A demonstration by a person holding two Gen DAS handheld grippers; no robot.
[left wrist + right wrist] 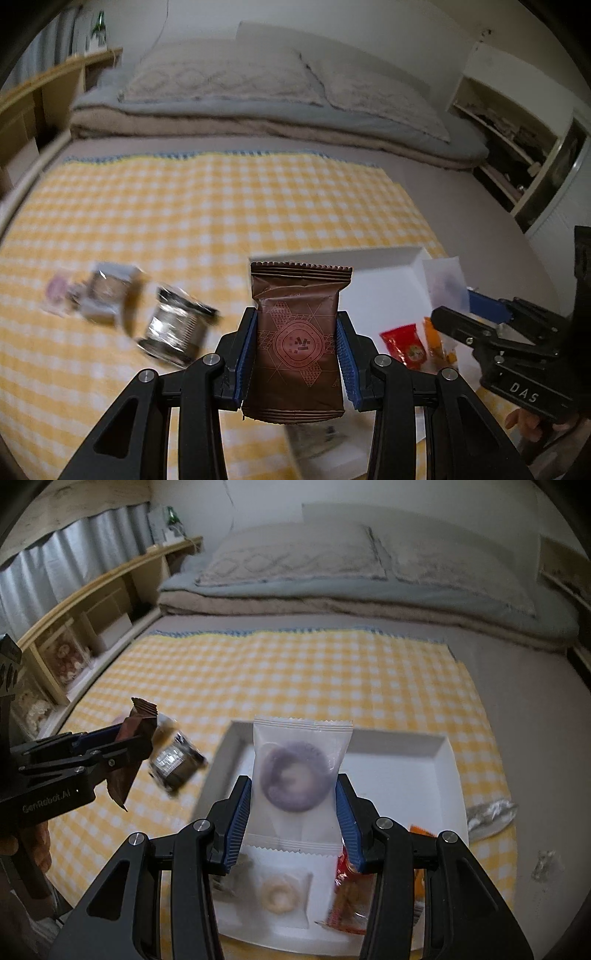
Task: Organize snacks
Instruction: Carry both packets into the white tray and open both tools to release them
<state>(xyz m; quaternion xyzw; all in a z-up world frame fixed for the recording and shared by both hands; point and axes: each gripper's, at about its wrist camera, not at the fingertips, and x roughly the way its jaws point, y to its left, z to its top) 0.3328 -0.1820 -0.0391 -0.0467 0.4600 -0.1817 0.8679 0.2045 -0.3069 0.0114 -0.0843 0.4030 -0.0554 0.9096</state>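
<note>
My left gripper is shut on a brown snack packet, held upright above the near left corner of a white tray. In the right wrist view that left gripper shows at the left edge with the brown packet. My right gripper is shut on a translucent white packet with a purple ring inside, held over the tray. The left wrist view shows the right gripper at the right with the white packet.
In the tray lie a packet with a beige ring, a red packet and an orange one. Silver packets lie left on the yellow checked cloth. A silver wrapper lies right. Pillows lie beyond.
</note>
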